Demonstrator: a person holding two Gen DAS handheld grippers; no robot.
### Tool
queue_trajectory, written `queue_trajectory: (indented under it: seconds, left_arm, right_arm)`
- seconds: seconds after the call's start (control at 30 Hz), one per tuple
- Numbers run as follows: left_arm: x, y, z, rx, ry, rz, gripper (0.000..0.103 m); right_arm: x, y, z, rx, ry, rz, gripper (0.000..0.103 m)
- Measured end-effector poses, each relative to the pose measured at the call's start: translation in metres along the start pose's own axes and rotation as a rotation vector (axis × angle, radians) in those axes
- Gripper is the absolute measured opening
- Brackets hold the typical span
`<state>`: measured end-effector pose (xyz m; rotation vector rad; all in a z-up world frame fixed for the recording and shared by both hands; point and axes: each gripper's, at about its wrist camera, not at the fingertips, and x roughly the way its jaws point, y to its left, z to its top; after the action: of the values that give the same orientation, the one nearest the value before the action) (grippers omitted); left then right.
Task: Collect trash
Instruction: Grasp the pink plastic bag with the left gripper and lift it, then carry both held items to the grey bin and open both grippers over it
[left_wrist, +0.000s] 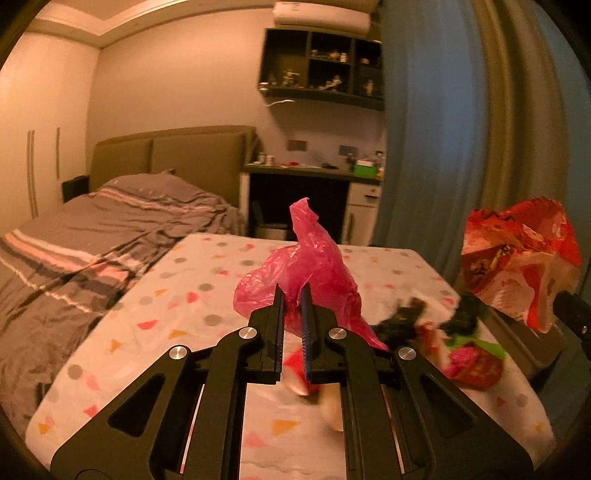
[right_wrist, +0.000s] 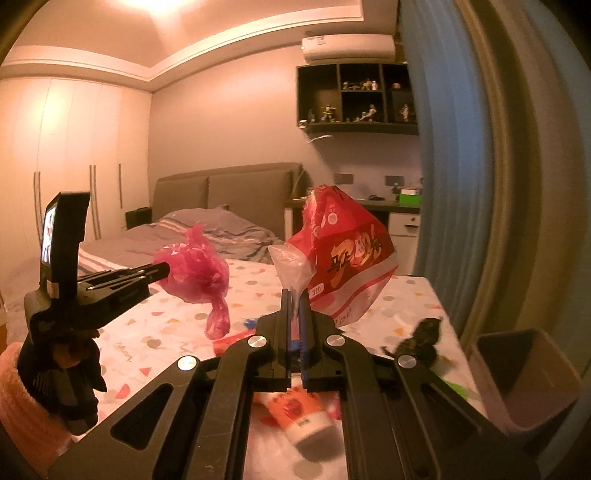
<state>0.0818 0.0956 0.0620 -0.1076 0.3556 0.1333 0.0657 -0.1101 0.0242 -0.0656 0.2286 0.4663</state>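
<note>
— Thin, crinkled, glossy plastic: pink bag (left_wrist: 299, 273). Red printed bag (right_wrist: 347, 258)?
— Shiny plastic film too. Matt black plastic with bright metal rivets on right gripper (right_wrist: 294, 295). Soft patterned cloth over table (left_wrist: 177, 295).

Two hand-held grippers were in view: the left hand-held gripper (left_wrist: 292, 295) and the right hand-held gripper (right_wrist: 295, 300). There were two bags, one crumpled pink plastic bag (left_wrist: 306, 273) and one red-and-white printed plastic bag (right_wrist: 347, 258). One orange-and-white tube (right_wrist: 301, 417), one black crumpled wrapper (right_wrist: 421, 336) and one grey rectangular bin (right_wrist: 524, 380) completed the count.
</note>
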Motion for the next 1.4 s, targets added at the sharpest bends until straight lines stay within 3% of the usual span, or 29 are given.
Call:
queue_trajectory:
  seconds: [0.47, 0.93, 1.2, 1.4]
  left_arm:
    - [-0.007, -0.120, 0.003, 0.100, -0.021, -0.190, 0.007]
    - [0.019, -0.220, 0.002, 0.150, -0.008, -0.377, 0.007]
    - [0.044, -0.253, -0.010, 0.170, 0.045, -0.416, 0.007]
    - [0.060, -0.282, -0.002, 0.182, 0.043, -0.448, 0.007]
  right_arm:
    - [-0.045, -0.072, -0.018, 0.069, -0.013, -0.155, 0.004]
    - [-0.066, -0.155, -0.033, 0.158, -0.017, -0.313, 0.003]
    - [-0.054, -0.206, -0.043, 0.257, 0.017, -0.313, 0.001]
    - [-0.060, -0.228, -0.029, 0.297, -0.030, -0.318, 0.001]
